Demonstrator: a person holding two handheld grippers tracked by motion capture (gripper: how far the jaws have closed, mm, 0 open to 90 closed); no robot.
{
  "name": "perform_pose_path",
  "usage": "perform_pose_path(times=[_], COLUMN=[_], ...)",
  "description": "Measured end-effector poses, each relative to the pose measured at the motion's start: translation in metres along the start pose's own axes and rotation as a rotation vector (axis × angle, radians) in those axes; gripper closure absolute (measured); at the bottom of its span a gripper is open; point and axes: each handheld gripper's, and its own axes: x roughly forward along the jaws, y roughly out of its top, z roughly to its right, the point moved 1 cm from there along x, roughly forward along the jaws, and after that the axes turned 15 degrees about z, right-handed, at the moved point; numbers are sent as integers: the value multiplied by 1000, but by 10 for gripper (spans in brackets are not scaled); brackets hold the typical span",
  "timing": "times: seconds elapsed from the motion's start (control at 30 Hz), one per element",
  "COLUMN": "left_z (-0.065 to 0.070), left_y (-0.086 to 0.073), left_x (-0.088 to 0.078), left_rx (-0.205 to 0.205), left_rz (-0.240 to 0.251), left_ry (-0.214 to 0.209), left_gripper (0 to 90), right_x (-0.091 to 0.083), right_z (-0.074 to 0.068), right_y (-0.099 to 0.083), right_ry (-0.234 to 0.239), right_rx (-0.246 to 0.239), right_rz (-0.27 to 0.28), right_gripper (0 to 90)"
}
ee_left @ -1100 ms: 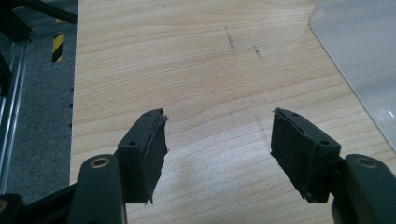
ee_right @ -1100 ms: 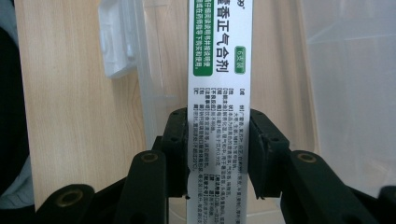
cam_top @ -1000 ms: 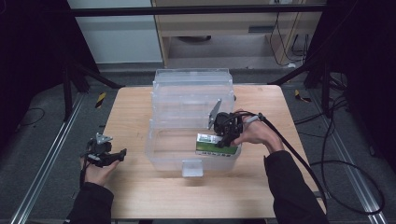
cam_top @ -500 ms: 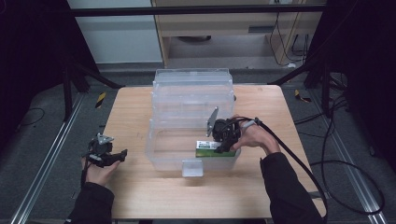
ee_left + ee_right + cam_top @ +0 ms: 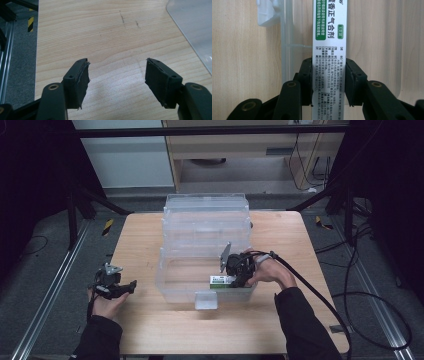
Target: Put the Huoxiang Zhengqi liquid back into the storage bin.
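Your right tongs (image 5: 235, 279) have come down since a second ago: earlier they held the medicine box (image 5: 222, 281) higher, above the near rim of the clear bin (image 5: 205, 222); now the box sits low inside the bin, tight against its near wall and just right of the white front latch (image 5: 205, 301). From that I judge the placing step is almost finished. The box looks to be at or close to the bin's floor, so what is left is to let go and lift out; whether it already rests on the floor I cannot tell.

The right tongs are partly closed, with both pads pressed on the long sides of the box, so the grip is firm and the box hangs straight between them. Your left tongs (image 5: 131, 285) have not moved: they lie on the tabletop (image 5: 150, 330) well to the left of the bin, spread wide with nothing between them, as the left gripper view shows bare wood between the pads (image 5: 81, 80).

The box itself is a long, narrow white carton with a green band and green label near one end and dense small black print along the face. Its edges look crisp and undented, and it lies lengthwise along the bin's near wall.
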Motion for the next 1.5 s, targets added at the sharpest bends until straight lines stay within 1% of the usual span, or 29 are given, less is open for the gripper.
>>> perform_pose_path(times=[0.17, 0.23, 0.3, 0.37, 0.47, 0.53, 0.73, 0.83, 0.87, 0.97, 1.0, 1.07, 1.1, 1.13, 1.33, 1.47, 1.5], left_z=[2, 2, 2, 2, 2, 2, 2, 2, 2, 1, 1, 0, 0, 0, 2, 4, 4], left_y=[0, 0, 0, 0, 0, -1, -1, 0, 0, 0, 0, 0, 0, 1, 2, 3, 3], left_x=[1, 1, 1, 1, 1, 1, 1, 0, 0, 0, 0, 0, 0, 0, -1, 0, 0], left_rx=[3, 5, 5, 6, 5, 4, 1, 0, -2, -4, -5, -8, -9, -10, -12, -11, -10], left_rz=[-3, -4, -5, -5, -5, -7, -5, -3, -2, -1, 0, 3, 5, 8, 16, 17, 17], left_ry=[-2, -3, -3, -3, -4, -4, -5, -4, -4, -4, -3, -1, 0, -1, -15, -33, -38], left_gripper=[348, 348, 348, 348, 348, 348, 347, 347, 347, 347, 348, 351, 357, 357, 378, 393, 393], right_x=[0, -1, -2, -4, -9, -14, -32, -43, -46, -55, -58, -63, -67, -67, -79, -85, -86], right_z=[-1, -1, -1, -1, -1, -1, -2, -3, -3, -4, -5, -7, -10, -10, -19, -27, -30], right_y=[0, 0, -1, -3, -3, -3, -2, -2, -2, -4, -5, -6, -8, -8, -14, -17, -18], right_ry=[-7, -10, -23, -30, -47, -58, -118, -152, -161, -185, -193, -217, -237, -237, -304, -330, -334], right_rx=[3, 10, 30, 48, 70, 74, 112, 135, 140, 185, 205, 228, 248, 248, 268, 282, 282], right_rz=[-4, 3, 5, 12, 43, 67, 156, 215, 245, 322, 340, 372, 401, 401, 490, 585, 596], right_gripper=[615, 592, 561, 553, 545, 542, 527, 516, 511, 501, 496, 491, 474, 474, 455, 442, 435])
